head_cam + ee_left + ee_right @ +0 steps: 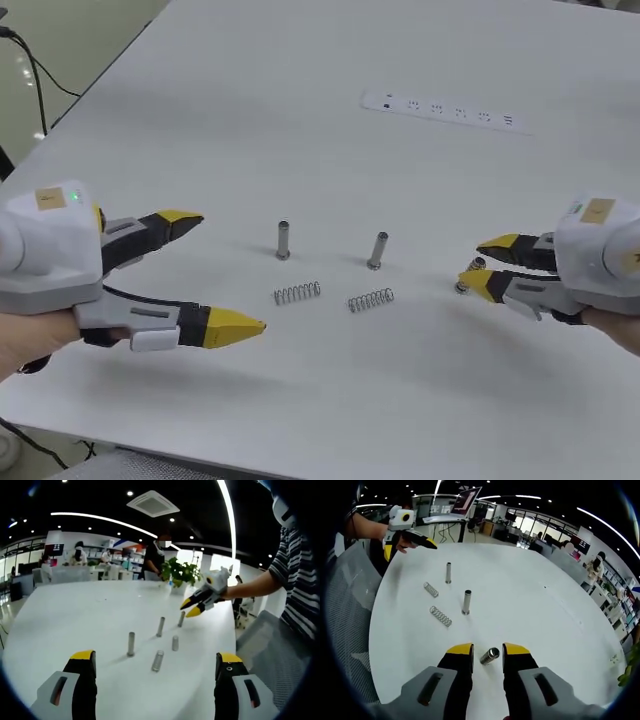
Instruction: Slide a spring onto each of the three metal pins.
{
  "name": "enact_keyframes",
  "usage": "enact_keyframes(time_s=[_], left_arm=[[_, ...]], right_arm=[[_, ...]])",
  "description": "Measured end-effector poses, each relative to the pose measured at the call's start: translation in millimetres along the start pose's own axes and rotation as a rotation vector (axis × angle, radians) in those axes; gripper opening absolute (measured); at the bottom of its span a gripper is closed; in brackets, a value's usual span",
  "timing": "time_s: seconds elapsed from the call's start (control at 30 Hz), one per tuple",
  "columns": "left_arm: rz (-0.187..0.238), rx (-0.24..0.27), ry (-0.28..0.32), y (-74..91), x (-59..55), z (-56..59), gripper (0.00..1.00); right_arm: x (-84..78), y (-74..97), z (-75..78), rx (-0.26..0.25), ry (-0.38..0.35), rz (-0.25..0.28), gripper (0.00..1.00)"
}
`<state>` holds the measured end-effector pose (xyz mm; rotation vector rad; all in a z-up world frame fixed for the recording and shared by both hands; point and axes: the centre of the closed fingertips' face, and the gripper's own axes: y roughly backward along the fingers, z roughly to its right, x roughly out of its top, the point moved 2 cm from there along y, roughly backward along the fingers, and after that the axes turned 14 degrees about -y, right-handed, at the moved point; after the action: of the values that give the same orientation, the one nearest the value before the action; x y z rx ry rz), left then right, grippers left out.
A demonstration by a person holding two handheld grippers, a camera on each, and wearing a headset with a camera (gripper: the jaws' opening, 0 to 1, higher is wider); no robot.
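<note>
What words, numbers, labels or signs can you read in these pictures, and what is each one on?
No text here reads clearly.
On the power strip: small marks by the sockets, too small to read.
On the left gripper: a tan sticker, blurred.
On the right gripper: a tan patch, blurred.

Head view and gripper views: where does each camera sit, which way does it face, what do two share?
Head view: on the headset, looking forward and down at the table; left gripper and right gripper at the sides.
Left gripper view: on the left gripper, looking along its jaws at the right gripper and a striped sleeve.
Right gripper view: on the right gripper, facing the left gripper, one pin between its jaws.
Shared: both gripper views show two springs.
</note>
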<state>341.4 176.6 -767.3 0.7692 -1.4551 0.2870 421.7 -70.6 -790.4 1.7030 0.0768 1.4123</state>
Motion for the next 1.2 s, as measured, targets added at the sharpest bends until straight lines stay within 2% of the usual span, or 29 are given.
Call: enact_keyframes(time_s=[0.13, 0.7, 0.97, 1.2], left_arm=[[0.001, 0.000, 0.001, 0.1, 0.3, 0.2, 0.97], [-0.006, -0.003, 0.001, 1.3, 0.0, 0.9, 0.96], [-0.006, -0.005, 0.001, 0.7, 0.4, 0.5, 0.96], [-0.003, -0.008, -0.002, 1.5, 2.4, 0.5, 0.96]], right_arm=[[1.5, 3.7, 0.9, -0.002, -0.034, 0.019, 0.21], [-7.0, 18.8, -1.6, -0.009, -0.072, 0.034, 0.20], [-11.4, 23.6, -11.1, 0.002, -0.092, 0.034, 0.20], [-10.9, 24.0, -13.3, 0.006, -0.110, 0.039, 0.20]])
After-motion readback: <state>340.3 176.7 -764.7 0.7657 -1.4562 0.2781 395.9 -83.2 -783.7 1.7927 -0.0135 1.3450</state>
